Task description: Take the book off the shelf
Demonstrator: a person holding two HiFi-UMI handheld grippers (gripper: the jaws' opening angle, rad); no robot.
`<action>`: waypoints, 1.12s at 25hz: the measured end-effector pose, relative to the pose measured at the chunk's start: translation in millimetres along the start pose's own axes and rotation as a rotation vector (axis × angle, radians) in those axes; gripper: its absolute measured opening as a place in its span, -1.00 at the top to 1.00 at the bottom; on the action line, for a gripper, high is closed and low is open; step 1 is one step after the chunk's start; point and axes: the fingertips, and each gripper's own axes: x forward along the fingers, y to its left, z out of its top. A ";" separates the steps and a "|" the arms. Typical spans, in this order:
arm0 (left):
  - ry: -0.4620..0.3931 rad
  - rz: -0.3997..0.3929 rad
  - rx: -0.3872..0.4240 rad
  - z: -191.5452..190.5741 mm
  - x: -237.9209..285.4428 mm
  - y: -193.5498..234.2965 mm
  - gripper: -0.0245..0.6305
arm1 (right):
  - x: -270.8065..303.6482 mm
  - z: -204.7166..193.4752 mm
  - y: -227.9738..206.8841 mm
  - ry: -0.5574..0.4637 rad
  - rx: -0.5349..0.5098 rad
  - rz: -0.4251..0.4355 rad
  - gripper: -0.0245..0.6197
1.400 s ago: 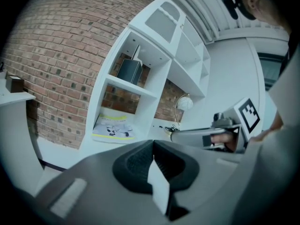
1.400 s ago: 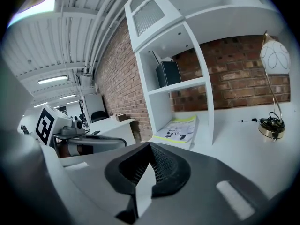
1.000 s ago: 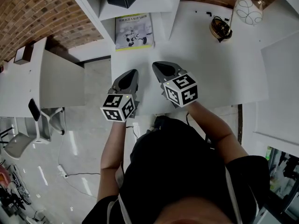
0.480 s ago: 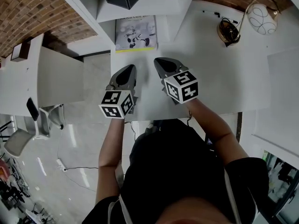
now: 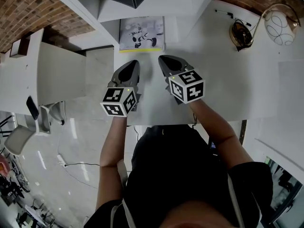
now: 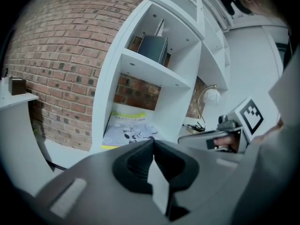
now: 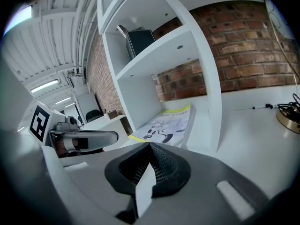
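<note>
The book point(image 5: 141, 33) lies flat in the lowest shelf point(image 5: 185, 4) bay, just ahead of your left gripper point(image 5: 134, 64) and right gripper point(image 5: 164, 59). Both jaws are fully closed and empty.

Left gripper point(image 6: 152, 145) jaws together, empty, book point(image 6: 125, 131) lying flat in bottom of white shelf point(image 6: 149, 70), dark box point(image 6: 153, 49) above

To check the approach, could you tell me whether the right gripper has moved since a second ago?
Yes: the right gripper has advanced toward the book; the gap between its tip and the book's near edge has narrowed.
</note>
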 end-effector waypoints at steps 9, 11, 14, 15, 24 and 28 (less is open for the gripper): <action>0.026 0.025 -0.006 -7.1 15.5 23.2 0.91 | 21.0 -7.3 -15.4 0.017 0.024 -0.012 0.93; 0.030 0.036 -0.008 -8.7 18.2 30.5 0.91 | 24.9 -7.4 -19.9 0.016 0.029 -0.023 0.93; 0.036 0.064 -0.024 -10.3 21.8 41.9 0.91 | 29.4 -6.0 -29.0 0.006 0.045 -0.048 0.93; 0.037 0.078 -0.035 -10.3 22.7 45.7 0.91 | 30.5 -5.5 -32.0 0.003 0.051 -0.055 0.93; 0.050 0.140 -0.096 -11.5 29.8 68.7 0.74 | 39.1 -0.3 -47.0 -0.020 0.099 -0.083 0.81; 0.063 0.169 -0.117 -16.1 31.9 78.1 0.62 | 44.3 -1.3 -50.9 -0.015 0.112 -0.082 0.70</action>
